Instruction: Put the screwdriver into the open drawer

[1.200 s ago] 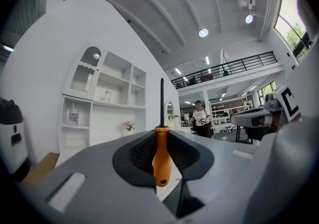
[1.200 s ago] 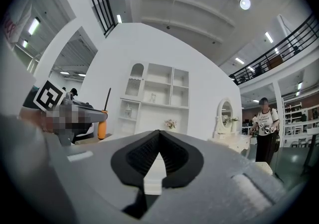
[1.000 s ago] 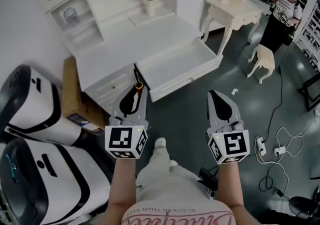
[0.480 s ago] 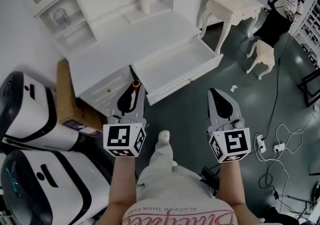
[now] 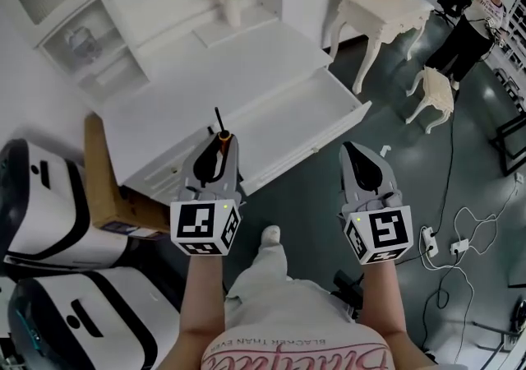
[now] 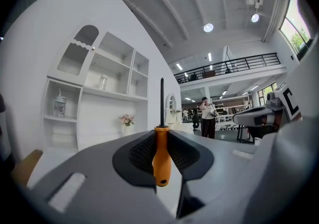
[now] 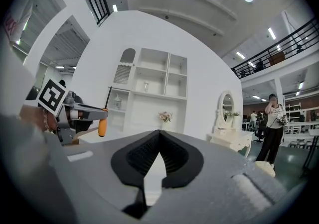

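Left gripper pinches the screwdriver, shaft upright. The open drawer lies just beyond, slightly right. Right gripper is pressed together, empty.

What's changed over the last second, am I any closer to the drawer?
Both grippers have moved forward toward the desk. In the head view the left gripper now overlaps the open drawer at its front edge, carrying the screwdriver along. Unchanged: left jaws shut on its orange handle, right gripper shut and empty.
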Tool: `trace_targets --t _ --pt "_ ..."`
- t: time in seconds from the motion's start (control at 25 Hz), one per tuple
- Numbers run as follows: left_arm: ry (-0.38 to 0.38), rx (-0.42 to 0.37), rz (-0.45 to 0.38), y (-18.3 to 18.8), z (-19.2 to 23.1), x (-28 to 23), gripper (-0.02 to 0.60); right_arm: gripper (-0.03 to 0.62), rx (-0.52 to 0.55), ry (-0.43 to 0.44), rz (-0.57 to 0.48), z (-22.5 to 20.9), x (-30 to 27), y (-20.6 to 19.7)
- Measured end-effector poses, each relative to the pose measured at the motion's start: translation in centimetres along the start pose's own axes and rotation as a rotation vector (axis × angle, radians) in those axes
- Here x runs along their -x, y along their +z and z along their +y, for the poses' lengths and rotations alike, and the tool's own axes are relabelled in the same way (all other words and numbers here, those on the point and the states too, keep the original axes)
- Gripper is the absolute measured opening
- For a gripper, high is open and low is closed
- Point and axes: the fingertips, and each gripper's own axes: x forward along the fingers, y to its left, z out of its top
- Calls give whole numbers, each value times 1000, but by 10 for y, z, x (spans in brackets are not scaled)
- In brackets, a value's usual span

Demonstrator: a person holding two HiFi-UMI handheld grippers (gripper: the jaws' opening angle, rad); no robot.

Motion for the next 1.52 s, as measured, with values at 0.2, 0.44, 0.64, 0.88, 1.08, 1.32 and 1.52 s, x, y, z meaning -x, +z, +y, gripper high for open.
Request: trace_targets --t 0.2,0.44,0.64,0.88,1.08,1.32,1.52 --pt "-18 3 -1 3 15 -41 87 1 -8 -21 1 -19 -37 3" --pt "-37 15 -1 5 35 -87 87 1 -8 -41 7 -35 -78 6" --pt "-49 24 8 3 51 -121 87 2 -8 -63 31 -48 -105 3" --pt "-64 38 27 -5 66 -157 87 1 -14 -85 52 -60 -135 -2" --pt "-73 48 55 -17 75 -179 87 2 -29 -97 83 -66 -154 -15" --pt "-93 57 98 -36 79 -192 87 1 -65 -111 115 -68 -165 -31" --pt "-109 70 146 -56 74 -198 87 2 -87 -109 165 -66 -166 -51"
